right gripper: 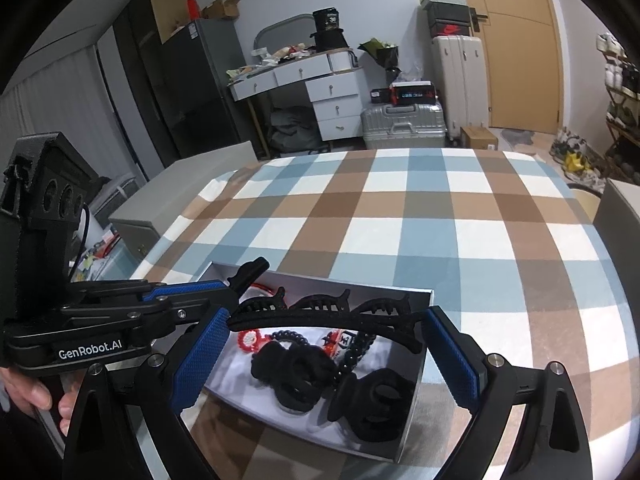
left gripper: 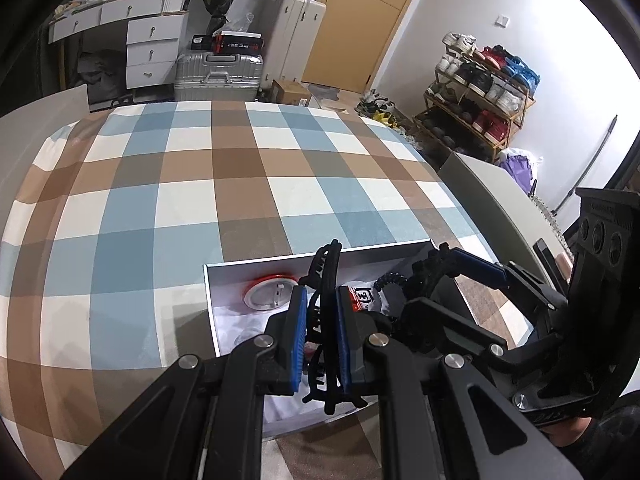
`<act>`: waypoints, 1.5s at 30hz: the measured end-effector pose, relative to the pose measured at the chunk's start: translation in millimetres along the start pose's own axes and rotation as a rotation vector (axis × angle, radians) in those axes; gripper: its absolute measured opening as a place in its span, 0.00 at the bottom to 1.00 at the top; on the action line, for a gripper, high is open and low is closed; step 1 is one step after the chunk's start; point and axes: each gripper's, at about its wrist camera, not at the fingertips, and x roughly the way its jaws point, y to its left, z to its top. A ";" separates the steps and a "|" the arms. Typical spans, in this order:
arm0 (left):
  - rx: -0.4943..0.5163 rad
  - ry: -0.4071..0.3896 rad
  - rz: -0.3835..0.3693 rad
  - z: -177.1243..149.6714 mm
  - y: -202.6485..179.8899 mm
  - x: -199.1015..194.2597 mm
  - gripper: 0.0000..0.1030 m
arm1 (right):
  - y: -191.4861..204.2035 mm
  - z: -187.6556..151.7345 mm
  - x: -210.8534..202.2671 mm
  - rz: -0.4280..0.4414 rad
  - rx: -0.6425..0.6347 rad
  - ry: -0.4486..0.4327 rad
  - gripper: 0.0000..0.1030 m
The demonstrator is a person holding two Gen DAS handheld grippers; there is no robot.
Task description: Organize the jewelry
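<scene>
The left gripper (left gripper: 322, 332) is pinching a black hair clip (left gripper: 326, 300) between its blue pads, over the white box (left gripper: 280, 262) on the checked bedspread (left gripper: 200, 184). The right gripper (right gripper: 320, 356) is standing with jaws spread, a black toothed headband (right gripper: 320, 318) lying across between them. It is hanging over scrunchies (right gripper: 296, 368) and beads in the box. If the clip is slipping, its teeth could be snagging the headband and dragging other pieces out.

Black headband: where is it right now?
The black headband is held over the open white box on the checked cloth, clamped at one end by the left gripper. In the right wrist view it arches across between the right gripper's open fingers.
</scene>
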 end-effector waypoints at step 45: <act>0.028 -0.476 0.417 -32.1 -13.5 -82.2 0.87 | 15.3 -26.0 -117.4 -0.080 -0.069 -0.460 1.00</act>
